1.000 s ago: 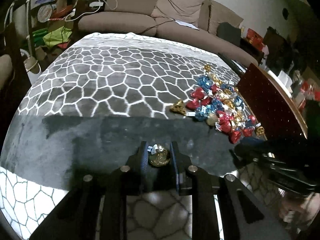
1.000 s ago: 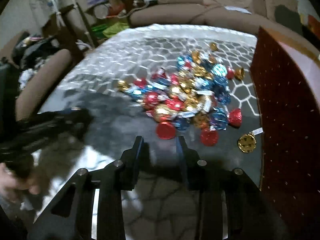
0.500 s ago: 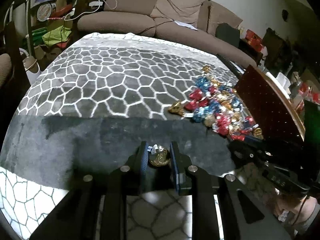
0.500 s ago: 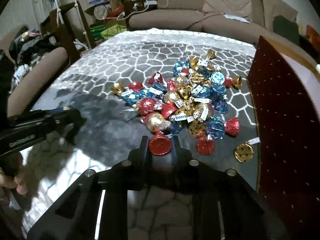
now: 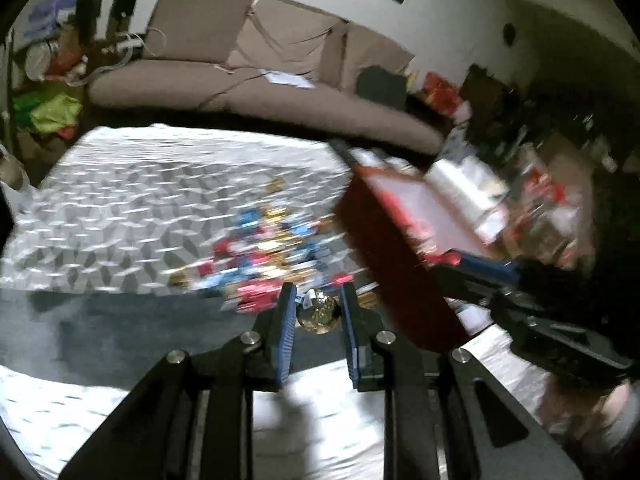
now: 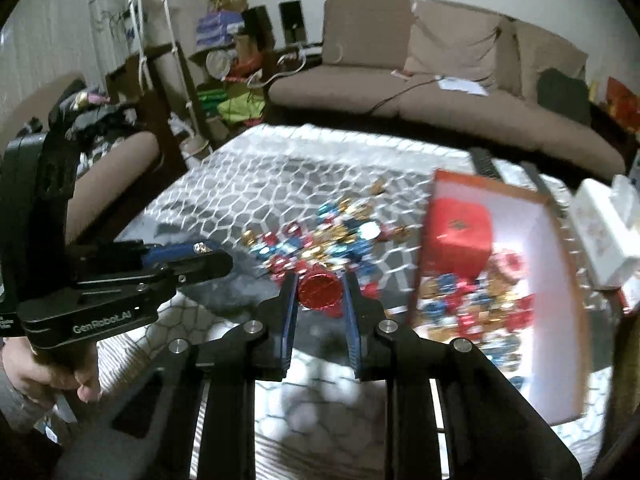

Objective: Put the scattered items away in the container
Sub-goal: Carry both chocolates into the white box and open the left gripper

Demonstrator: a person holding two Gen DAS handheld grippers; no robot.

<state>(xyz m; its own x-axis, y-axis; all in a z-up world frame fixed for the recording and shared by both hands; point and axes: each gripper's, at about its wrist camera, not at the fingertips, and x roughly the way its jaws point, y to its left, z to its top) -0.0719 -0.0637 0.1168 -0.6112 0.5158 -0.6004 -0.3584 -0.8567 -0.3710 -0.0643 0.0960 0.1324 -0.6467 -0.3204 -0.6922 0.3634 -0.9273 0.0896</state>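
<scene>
clamping a gold foil candy (image 5: 319, 311) between its blue-padded fingers (image 5: 286, 320), the left gripper (image 5: 319, 314) holds the sweet at its very tips, clear of the bench (image 5: 120, 320), which suits a drop rather than a push. the right gripper (image 6: 320, 292) is likewise pressed together on a red foil candy (image 6: 320, 291), pinched across its round body so the slick wrapper has two flat pads against it. one candy to each gripper looks like a way to carry two per trip.

just beyond both sets of tips lies the pile of scattered candies (image 6: 332, 236), red, blue and gold, on the grey patterned cloth (image 6: 260, 184) that covers the bench. to the right of the right gripper, and near it, sits the red box (image 6: 560, 240), its open top facing up; a layer of candies and a red pouch (image 6: 458, 232) already lie inside. seen from the left gripper the same box stands to the right and a little ahead, its dark red wall (image 5: 392, 272) turned this way. the box sits beside the pile, so each carry is short.

at the left of the right wrist view a hand (image 6: 44, 372) grips the handle of the left gripper. farther off stands a brown sofa (image 6: 440, 92).
</scene>
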